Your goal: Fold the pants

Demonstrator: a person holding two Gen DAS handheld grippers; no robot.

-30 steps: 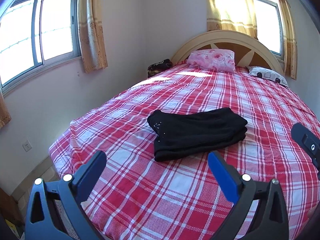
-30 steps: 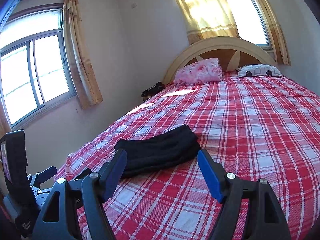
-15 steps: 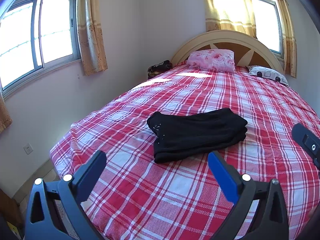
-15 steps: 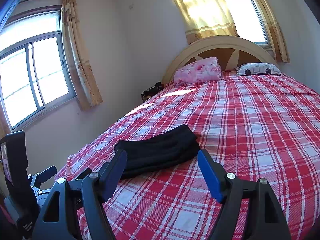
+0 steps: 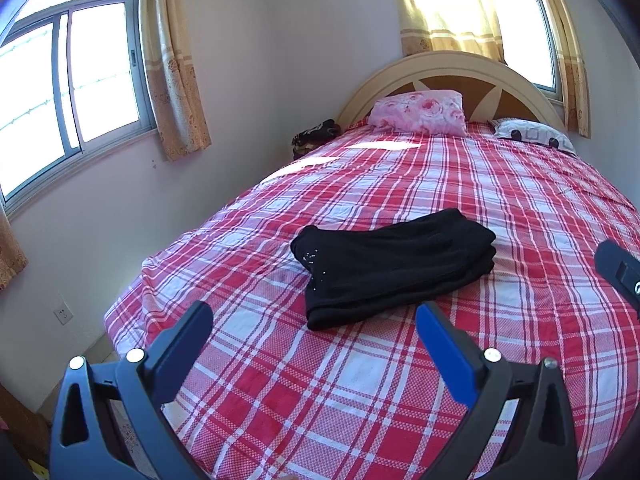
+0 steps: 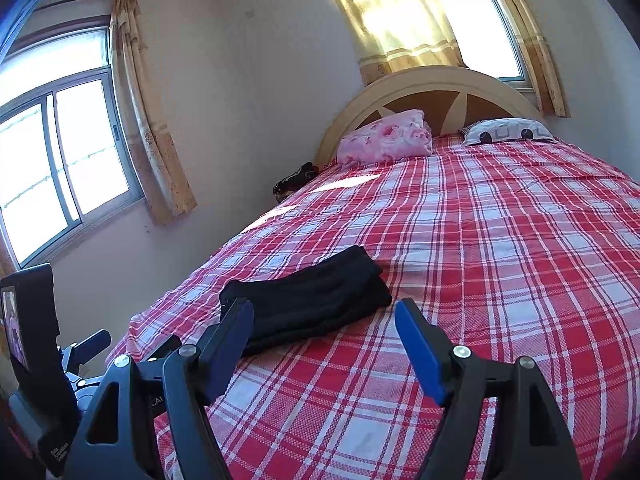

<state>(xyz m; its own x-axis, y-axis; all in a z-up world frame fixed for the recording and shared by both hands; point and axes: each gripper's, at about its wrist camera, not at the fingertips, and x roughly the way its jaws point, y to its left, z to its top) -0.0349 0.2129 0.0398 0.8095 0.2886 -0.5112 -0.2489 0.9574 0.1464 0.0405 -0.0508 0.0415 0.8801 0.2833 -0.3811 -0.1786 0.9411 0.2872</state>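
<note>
Lying beyond both grippers' fingers (image 5: 444, 356): pants (image 5: 394, 262)

Through both wrist cameras I saw a bright, daylit room. The side window (image 5: 68, 92) was blown out to white, and sun glowed through the curtain (image 6: 400, 20) behind the headboard, throwing a patch of glare onto the bedspread (image 5: 360, 152). The fisheye bent the walls; the corners vignetted dark. Focus was sharp.
</note>
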